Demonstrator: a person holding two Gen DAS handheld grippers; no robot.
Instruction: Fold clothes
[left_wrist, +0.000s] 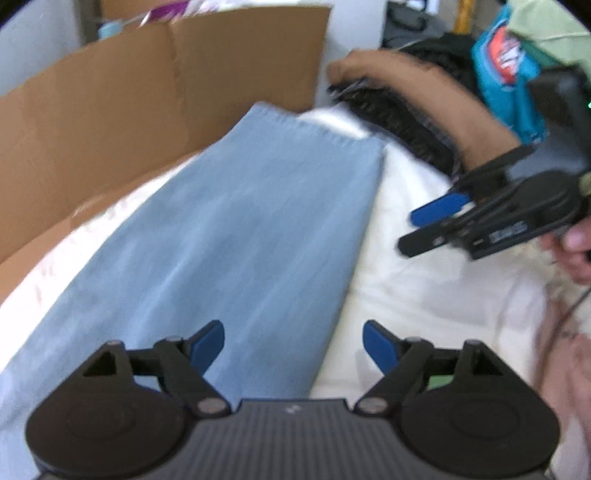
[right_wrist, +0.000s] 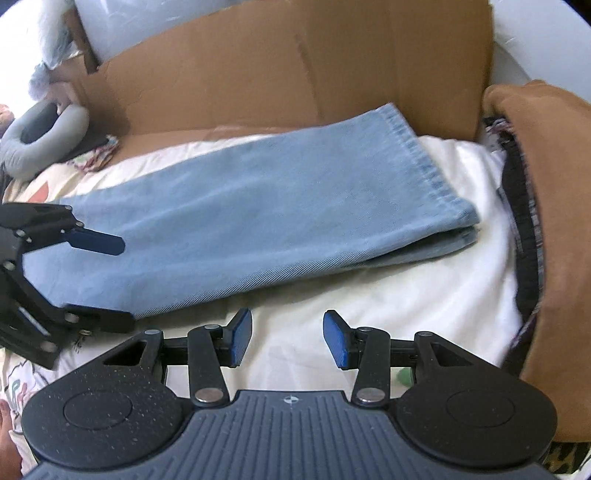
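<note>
**Ana:** Denim, pale blue: the jeans (right_wrist: 258, 206) lie folded along their length on the white sheet (right_wrist: 424, 280), hem toward the upper right of the right wrist frame, against the cardboard (right_wrist: 295, 74).

**Ben:** And the claws?

**Ana:** Both released, nothing between the pads. The left gripper (left_wrist: 293, 341) hovers spread over the near edge of the cloth; the right gripper (right_wrist: 288, 338) is parted over bare sheet, just beside the long edge.

**Ben:** So the next fold?

**Ana:** Probably pinch both layers at one end, each claw near a corner, and carry them over evenly so the edges match.

**Ben:** Any difference between views?

**Ana:** Only the right wrist shows the doubled hem layers; only the left wrist shows the teal bag (left_wrist: 509, 74), upper right
</note>
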